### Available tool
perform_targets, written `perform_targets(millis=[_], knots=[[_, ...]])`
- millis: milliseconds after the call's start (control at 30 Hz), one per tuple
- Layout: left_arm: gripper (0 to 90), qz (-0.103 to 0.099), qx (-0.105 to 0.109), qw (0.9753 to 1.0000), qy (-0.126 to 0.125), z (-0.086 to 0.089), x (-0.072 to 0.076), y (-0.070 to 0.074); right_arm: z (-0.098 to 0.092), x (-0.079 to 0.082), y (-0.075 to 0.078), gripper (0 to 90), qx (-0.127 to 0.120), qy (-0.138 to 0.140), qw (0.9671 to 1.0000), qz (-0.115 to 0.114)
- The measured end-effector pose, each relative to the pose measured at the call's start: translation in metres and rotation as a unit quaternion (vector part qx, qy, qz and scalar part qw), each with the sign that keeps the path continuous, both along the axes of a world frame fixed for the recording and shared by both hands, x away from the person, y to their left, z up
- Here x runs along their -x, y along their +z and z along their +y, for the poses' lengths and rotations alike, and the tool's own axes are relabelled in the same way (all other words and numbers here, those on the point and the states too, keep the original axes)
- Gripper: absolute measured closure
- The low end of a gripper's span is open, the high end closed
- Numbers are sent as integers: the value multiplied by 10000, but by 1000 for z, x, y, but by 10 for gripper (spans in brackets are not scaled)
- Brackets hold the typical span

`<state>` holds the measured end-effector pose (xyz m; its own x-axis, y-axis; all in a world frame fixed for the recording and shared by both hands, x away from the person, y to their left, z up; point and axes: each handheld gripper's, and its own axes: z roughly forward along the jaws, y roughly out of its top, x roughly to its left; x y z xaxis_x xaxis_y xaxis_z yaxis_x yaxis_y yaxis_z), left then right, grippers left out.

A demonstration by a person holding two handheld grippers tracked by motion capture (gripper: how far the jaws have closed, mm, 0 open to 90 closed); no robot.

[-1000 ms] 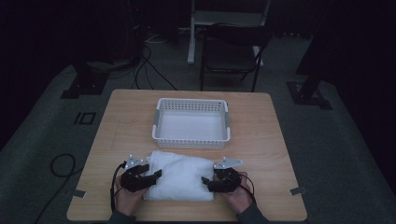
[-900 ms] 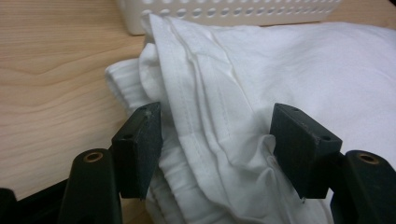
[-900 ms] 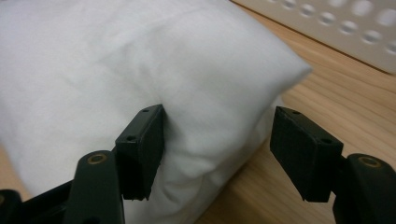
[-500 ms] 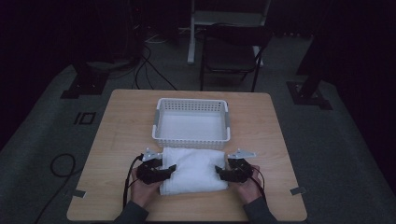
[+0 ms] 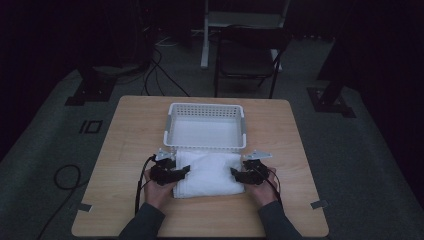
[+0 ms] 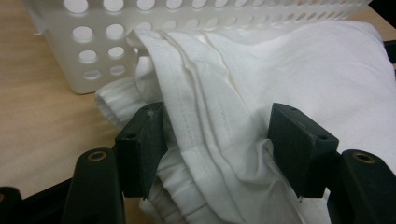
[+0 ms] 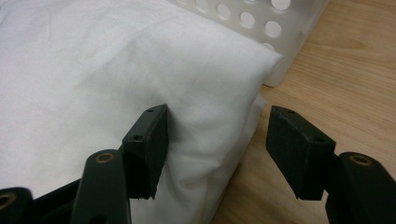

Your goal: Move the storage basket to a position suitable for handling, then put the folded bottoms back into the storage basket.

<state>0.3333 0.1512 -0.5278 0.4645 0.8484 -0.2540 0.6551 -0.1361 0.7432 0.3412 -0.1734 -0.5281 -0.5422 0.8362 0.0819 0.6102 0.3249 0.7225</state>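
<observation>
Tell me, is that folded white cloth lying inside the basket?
No, the folded white cloth lies on the table, just in front of the white basket.

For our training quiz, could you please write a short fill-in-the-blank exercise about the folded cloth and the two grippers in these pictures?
1. The folded cloth is ____ in colour.
2. Beyond the cloth stands a perforated plastic ____.
3. The jaws of the left gripper and the right gripper stand ____.
4. Everything rests on a ____ table.

Missing words: white; basket; open; wooden
</observation>
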Motion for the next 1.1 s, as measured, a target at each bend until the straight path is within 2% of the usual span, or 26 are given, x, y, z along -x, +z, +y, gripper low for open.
perform_targets(millis=[267,367,467,533,600,633,667,700,733,833,933,1033,1100], knots=[[341,-118,-19,9999,-89,4,-6,-2,2,-4,0,381,-24,-18,10000,16],[310,-116,14,9999,35,4,-4,-2,1,-4,-1,378,-61,-33,10000,35],[311,-112,164,9997,118,9,-2,2,1,-2,-1,376,-37,-31,10000,16],[303,-234,276,9990,266,15,0,8,1,-3,-1,373,-42,-28,10000,26],[261,-386,330,9972,547,20,3,15,1,-3,-2,366,-61,-37,10000,40],[221,-416,324,9965,654,21,4,17,0,-3,-2,362,-67,-38,10000,43],[185,-416,324,9965,654,21,4,17,0,-3,-2,362,-67,-38,10000,43],[185,-476,223,9944,918,23,5,19,0,-3,-2,361,-66,-41,10000,41],[113,-464,232,9938,981,23,5,19,0,-3,-2,359,-64,-43,10000,40],[63,-287,296,9945,968,21,6,16,1,-2,-1,365,-2,-34,10000,-28],[20,-220,362,9959,795,16,8,15,3,-1,-1,365,51,-37,10000,-72],[15,-174,295,9965,757,7,10,13,2,-1,-1,364,24,-26,10000,-61],[13,-61,185,9978,629,0,10,9,1,-1,-2,363,11,-19,10000,-49]])
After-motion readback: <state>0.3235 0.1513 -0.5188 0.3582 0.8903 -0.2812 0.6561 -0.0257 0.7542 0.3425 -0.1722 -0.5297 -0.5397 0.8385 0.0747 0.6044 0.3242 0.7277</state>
